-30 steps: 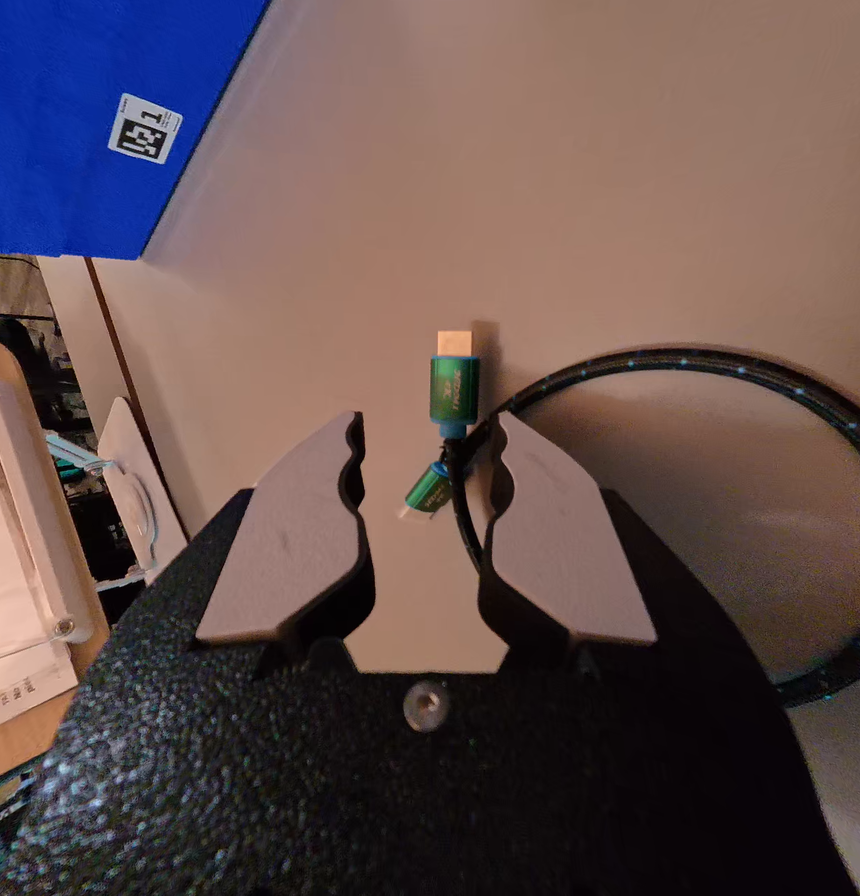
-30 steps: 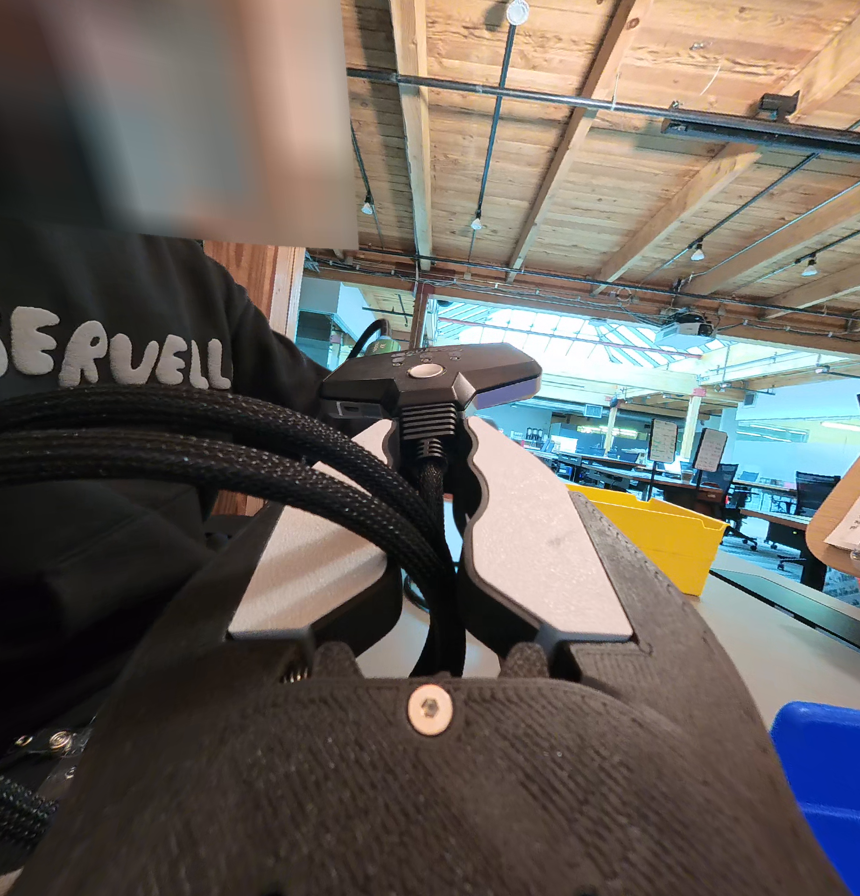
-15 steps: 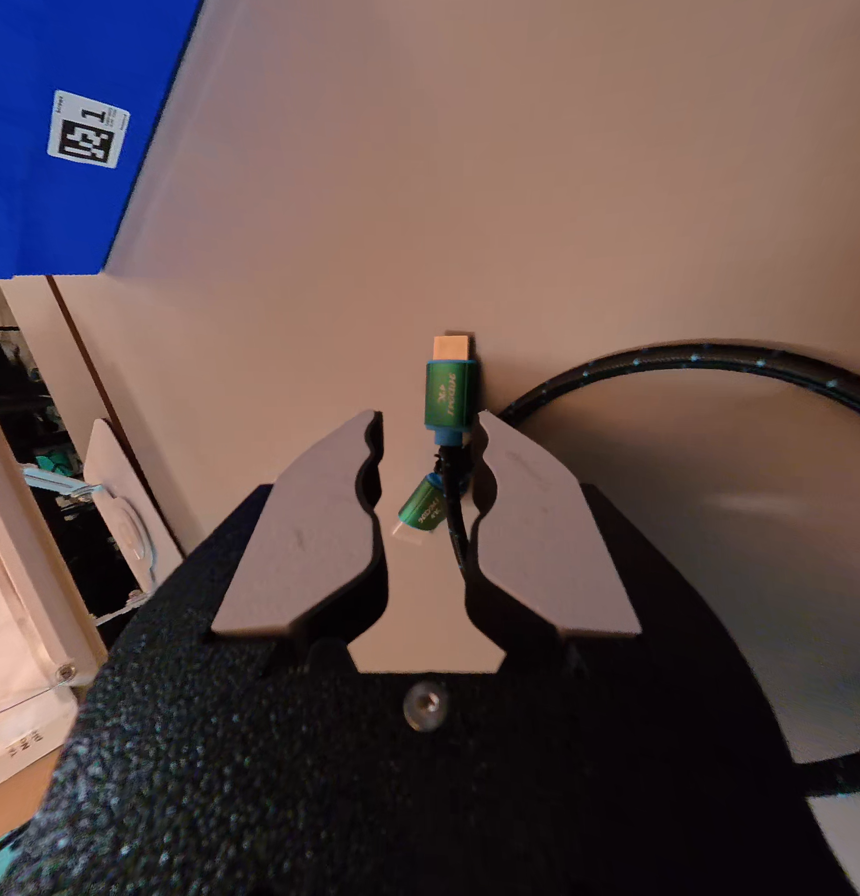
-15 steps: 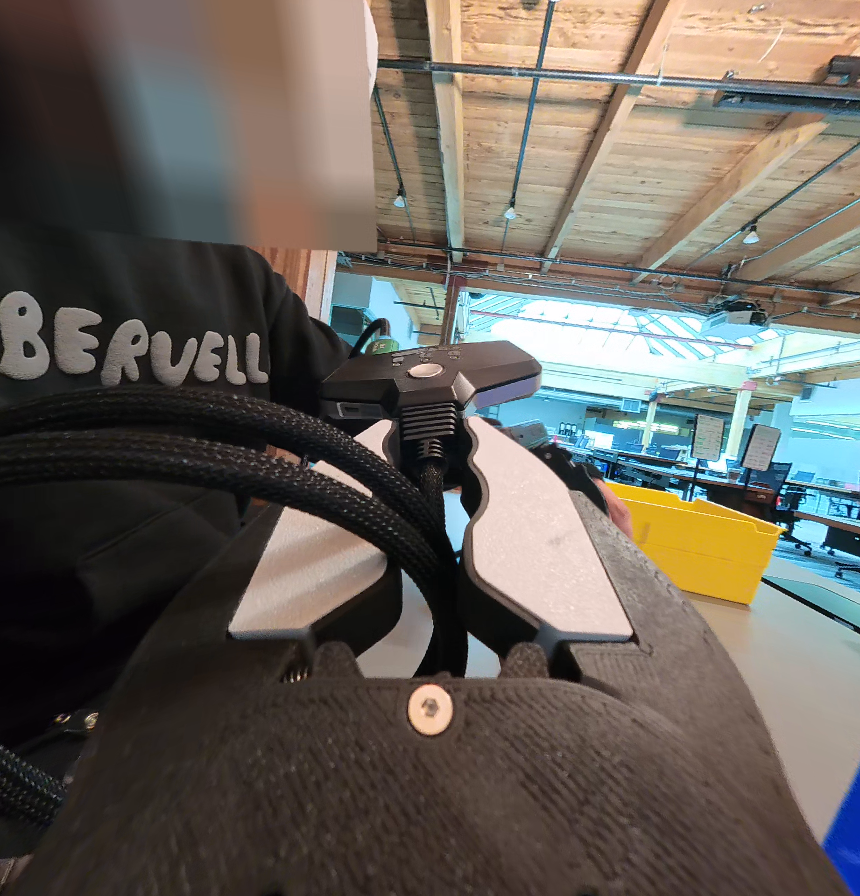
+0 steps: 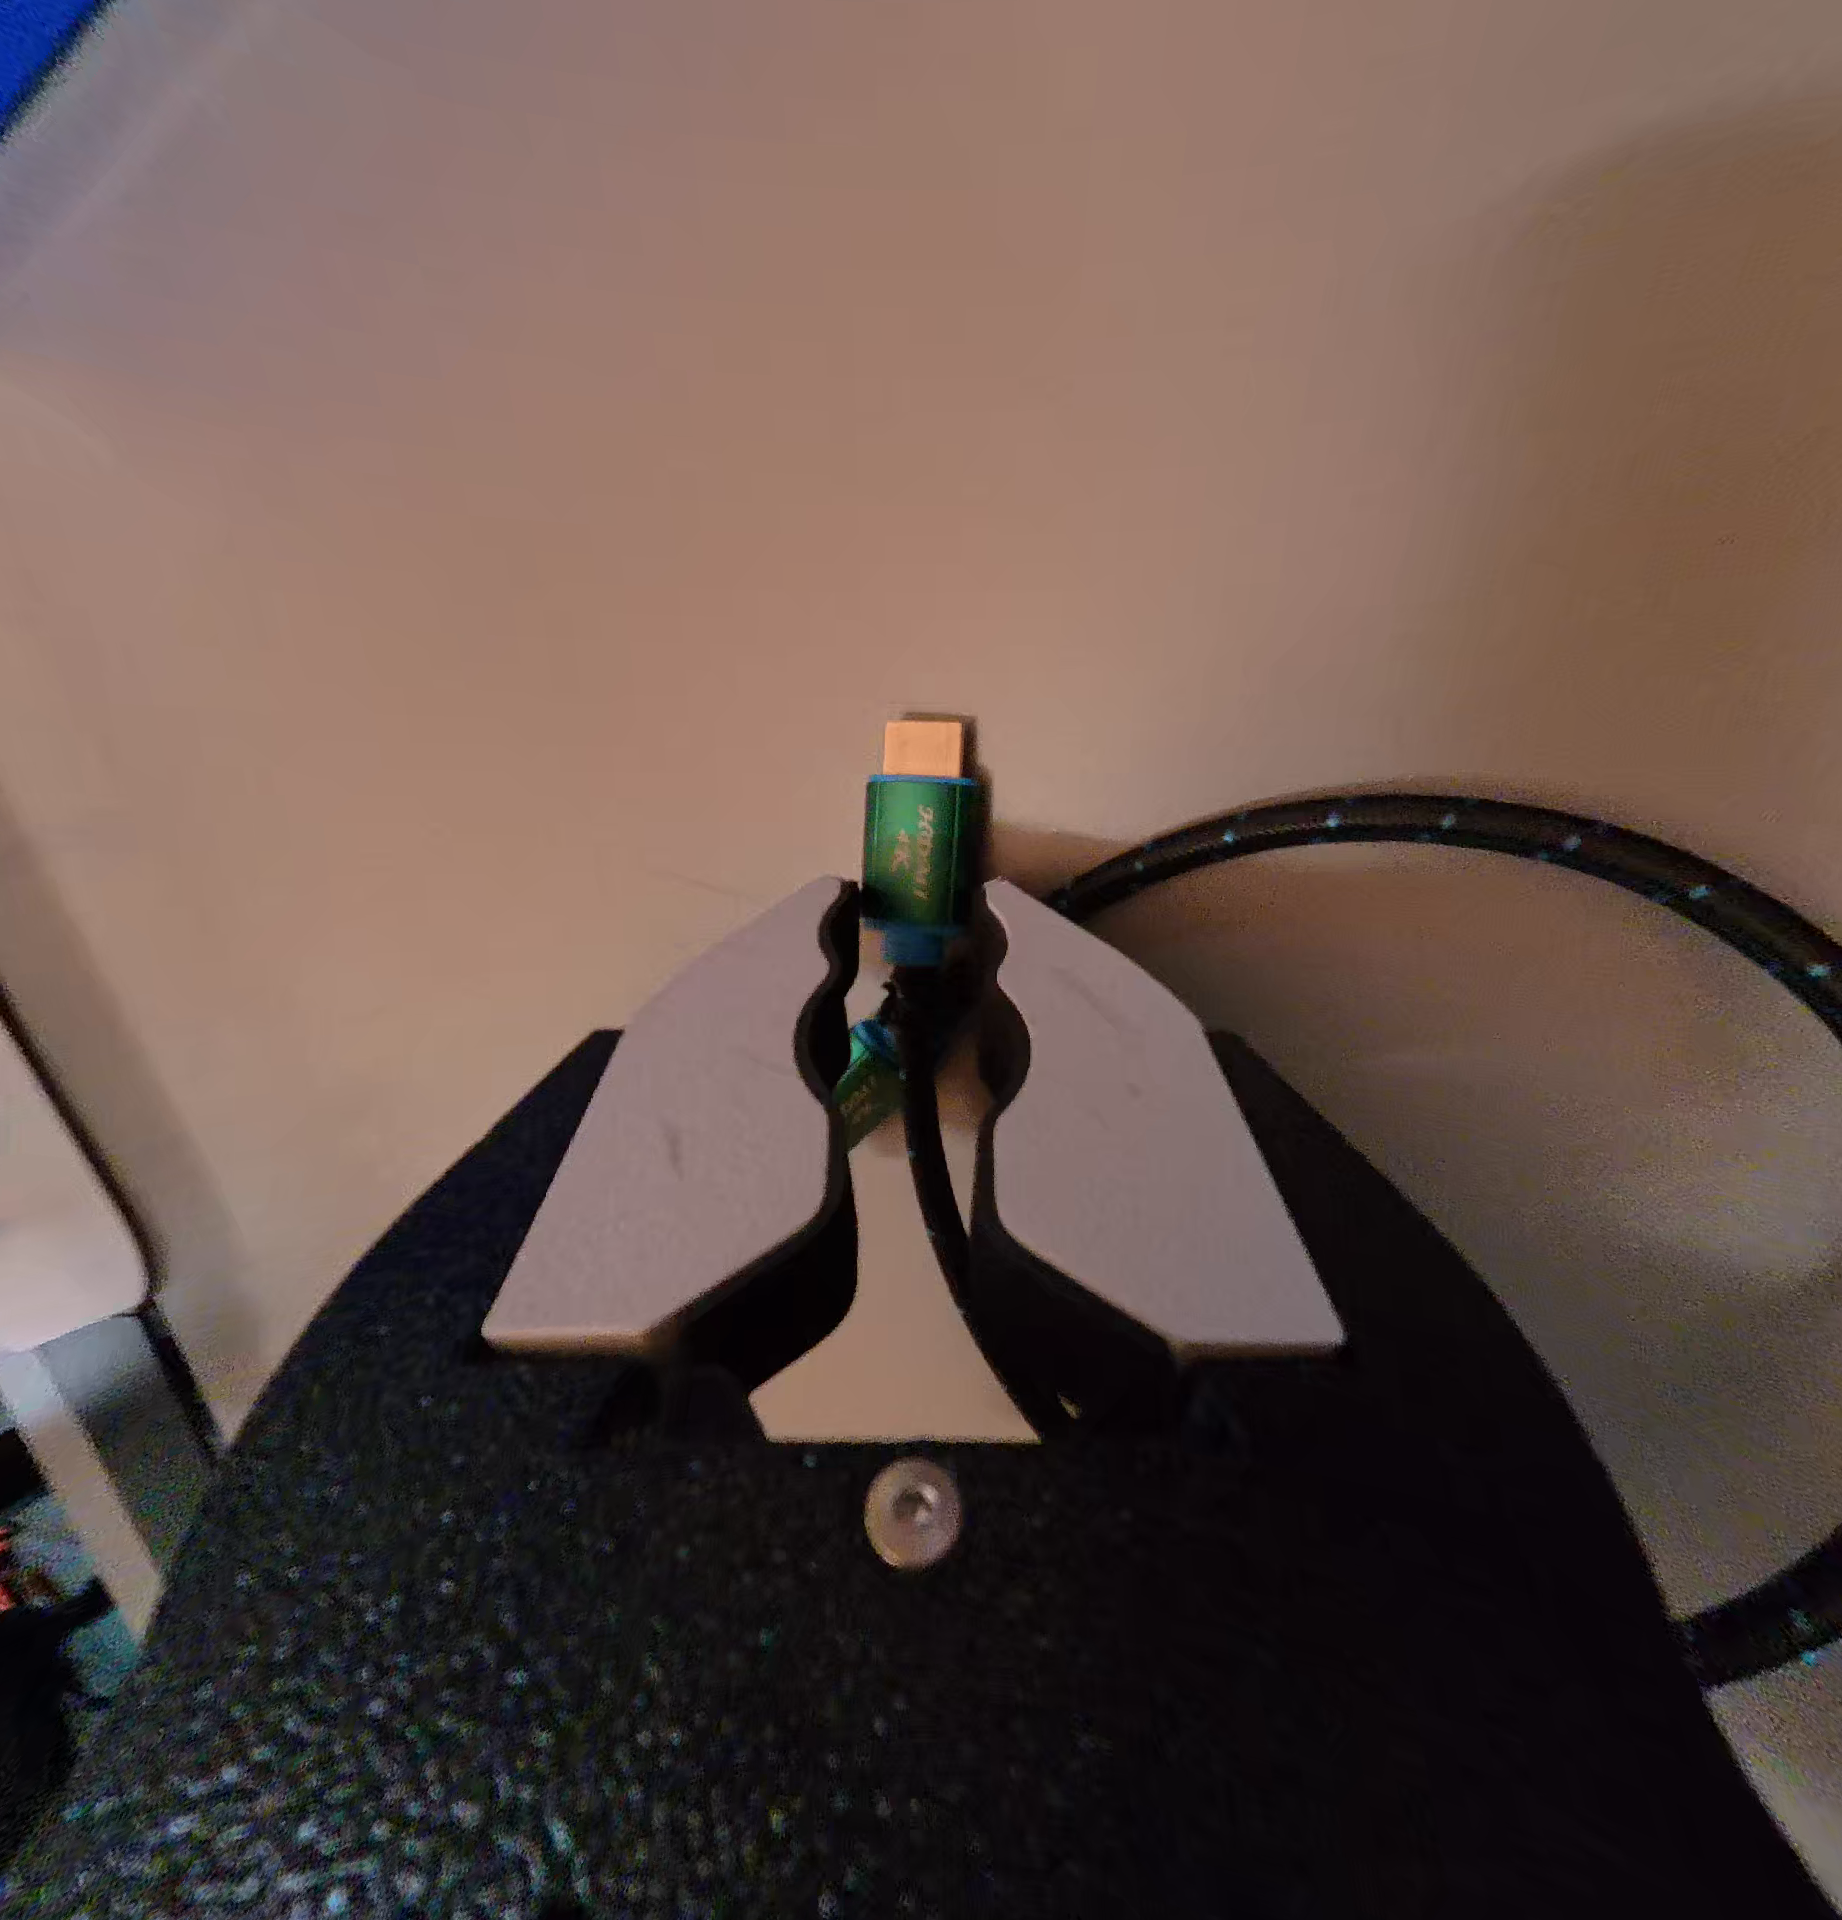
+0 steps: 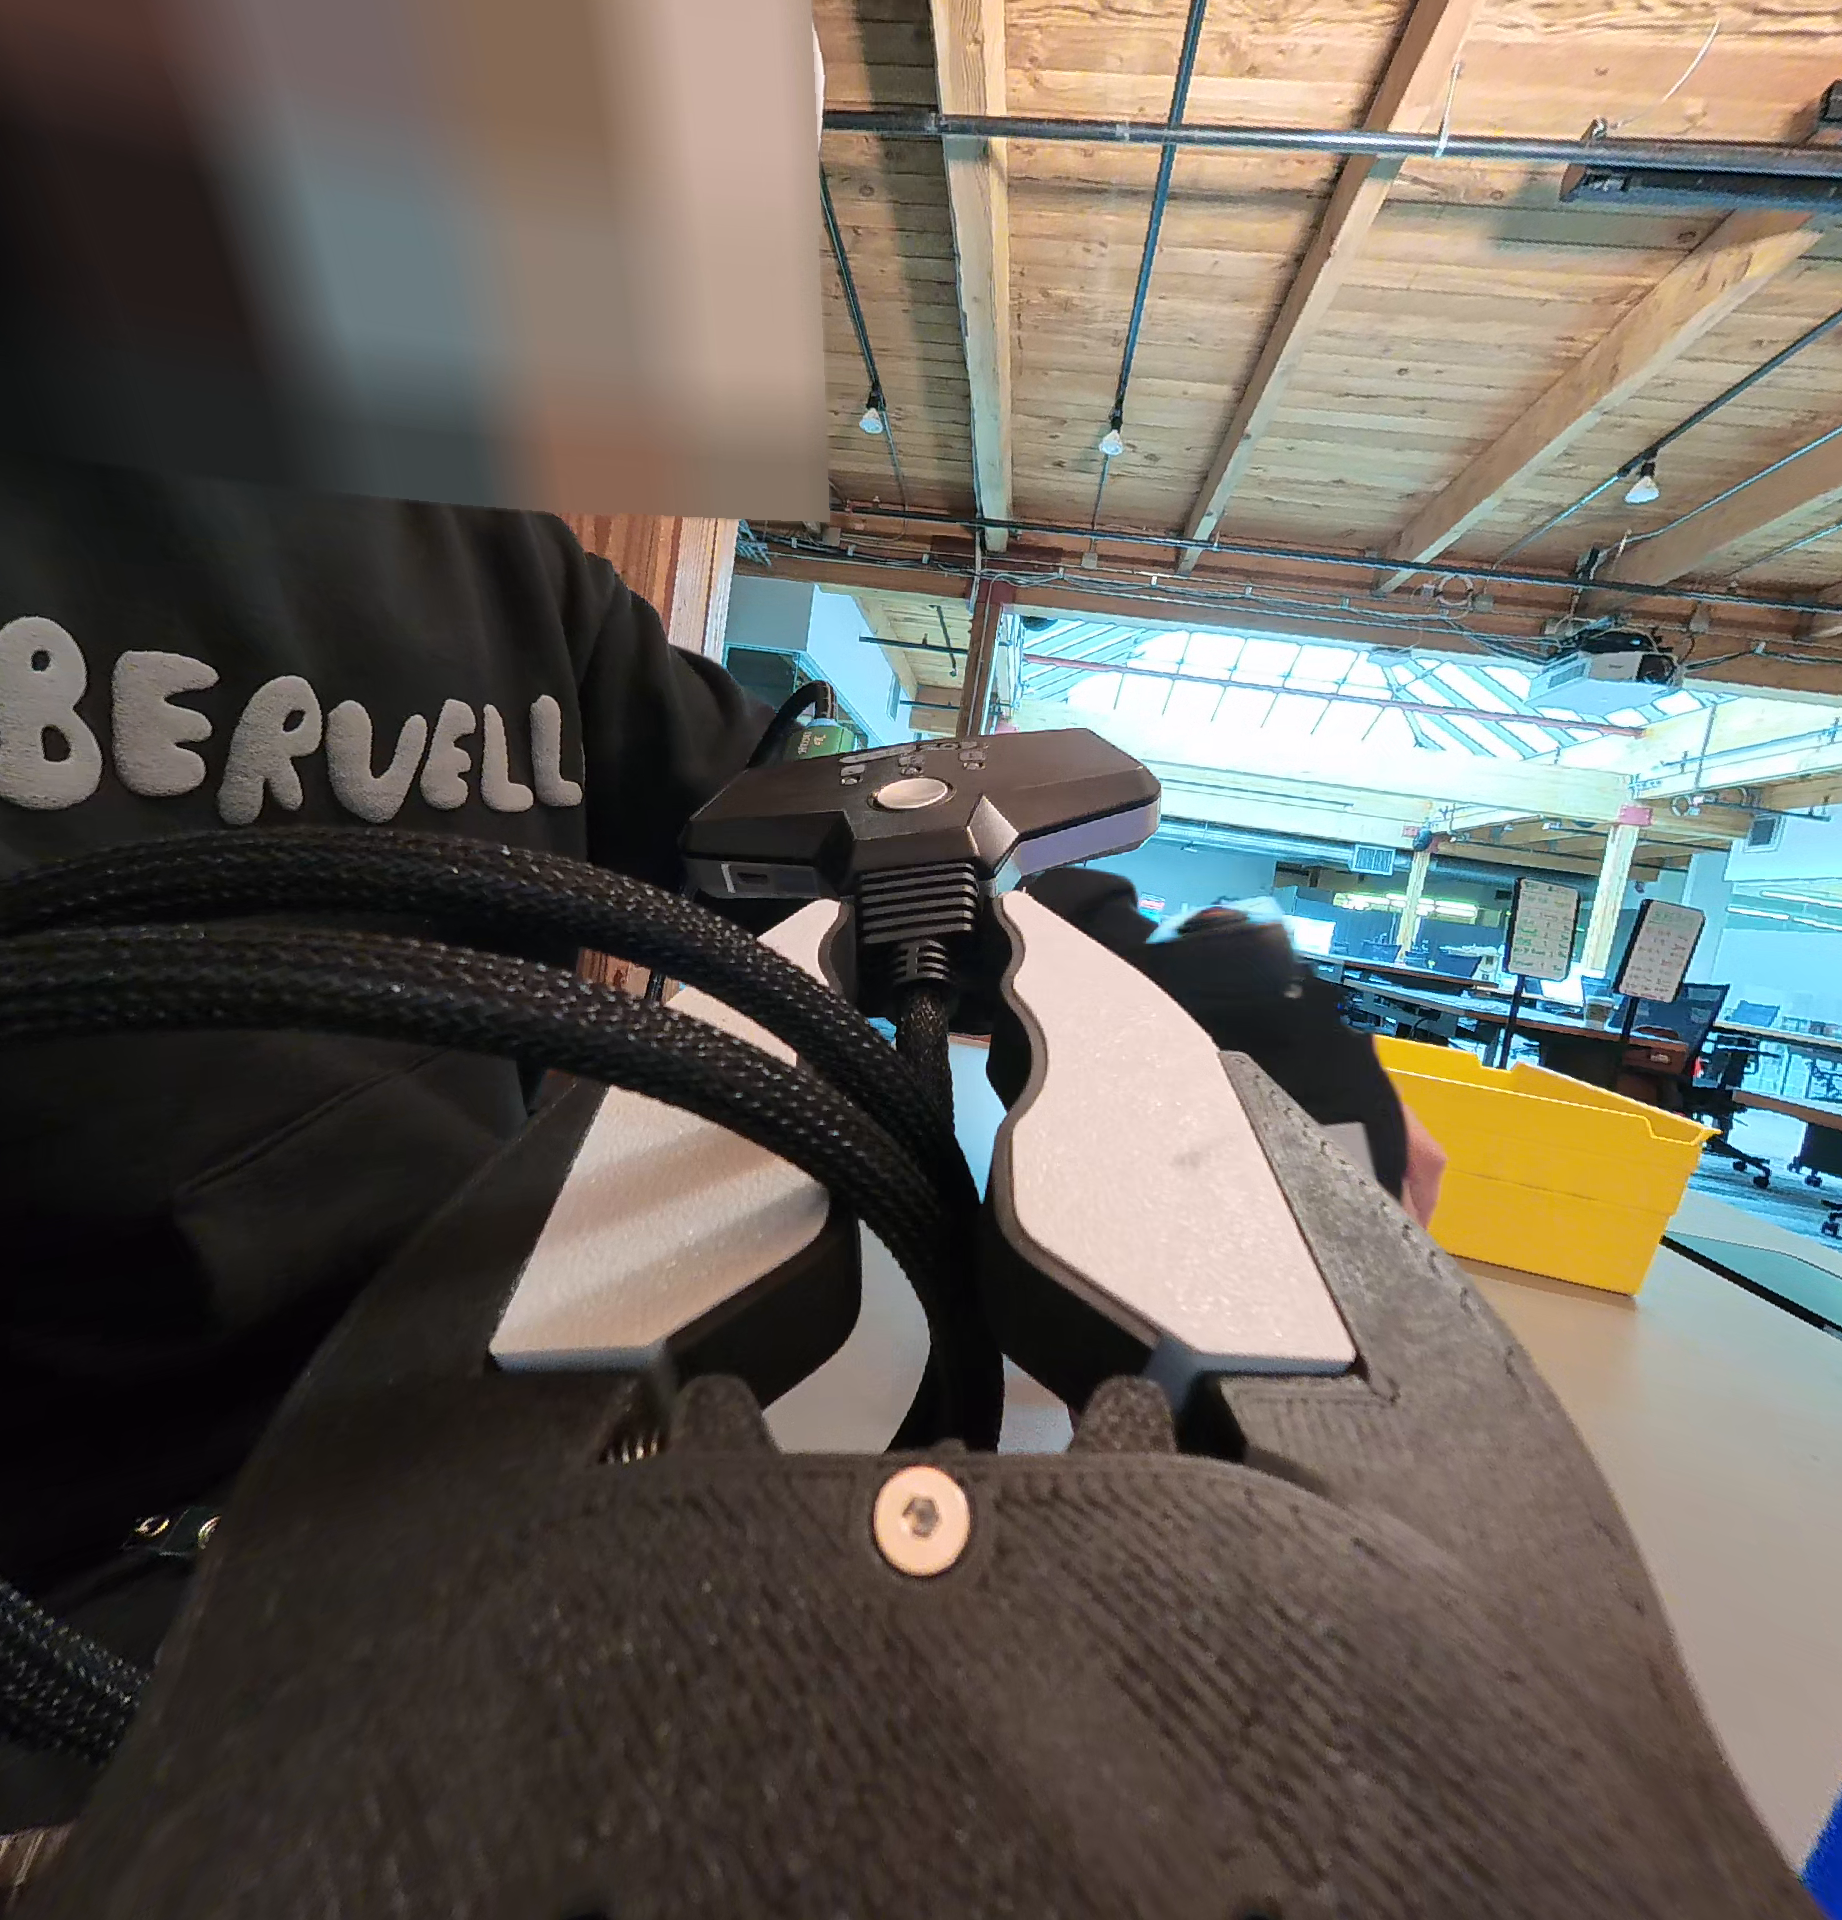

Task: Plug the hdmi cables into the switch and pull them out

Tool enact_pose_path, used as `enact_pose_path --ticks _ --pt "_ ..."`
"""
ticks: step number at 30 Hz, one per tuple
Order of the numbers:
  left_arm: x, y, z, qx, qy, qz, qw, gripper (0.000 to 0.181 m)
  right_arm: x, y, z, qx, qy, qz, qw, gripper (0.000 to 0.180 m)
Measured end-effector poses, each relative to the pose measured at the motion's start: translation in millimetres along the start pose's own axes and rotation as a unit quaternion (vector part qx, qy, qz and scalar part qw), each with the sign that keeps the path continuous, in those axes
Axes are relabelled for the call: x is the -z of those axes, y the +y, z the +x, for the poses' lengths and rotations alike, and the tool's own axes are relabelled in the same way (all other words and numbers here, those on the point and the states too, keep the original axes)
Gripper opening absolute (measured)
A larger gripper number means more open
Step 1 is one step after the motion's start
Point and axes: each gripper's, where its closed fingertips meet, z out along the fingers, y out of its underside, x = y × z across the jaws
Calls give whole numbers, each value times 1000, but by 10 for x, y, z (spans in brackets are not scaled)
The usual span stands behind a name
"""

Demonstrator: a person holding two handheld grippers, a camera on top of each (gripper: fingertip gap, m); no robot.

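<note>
In the left wrist view, a green HDMI plug point(image 5: 919, 857) with a gold tip lies on the beige table, pointing away from me. My left gripper point(image 5: 922, 902) is closed on its rear end, fingertips against both sides. A second green plug point(image 5: 861, 1091) lies lower in the gap between the fingers. Their black braided cable point(image 5: 1519, 826) loops off to the right. In the right wrist view, my right gripper point(image 6: 917, 935) is shut on the ribbed neck of the black HDMI switch point(image 6: 917, 805) and holds it up in the air. A green plug point(image 6: 815, 740) shows behind the switch.
Thick black braided cables point(image 6: 377, 935) arc over the right gripper's left finger. A person in a black sweatshirt point(image 6: 273, 1039) is close on the left. A dark sleeve point(image 6: 1229, 977) shows behind the right finger. A yellow bin point(image 6: 1540, 1164) stands on the table point(image 6: 1675, 1455) beyond.
My left gripper has moved forward and closed its fingers around the green plug. The blue bin has slid out of that view. The right gripper still holds the switch; its view has swung slightly.
</note>
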Motion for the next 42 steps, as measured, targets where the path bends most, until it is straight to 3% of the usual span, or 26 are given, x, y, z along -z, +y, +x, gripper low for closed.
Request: enact_pose_path --ticks 7,19,24,32,42 --pt "-49 -1 -5 46 38 4 998 20 -3 -1 0 1 0 1 1000 23" --pt "-38 16 -63 122 -53 65 989 21 -7 74 69 10 23 -24 999 23" --pt "9 102 -55 183 -50 27 982 20 1 190 170 14 57 -61 996 23" --pt "611 -39 -18 222 20 40 974 20 -8 321 249 19 77 -99 992 23" --pt "1187 -607 138 147 26 17 989 20 -2 319 270 12 82 -99 992 23"
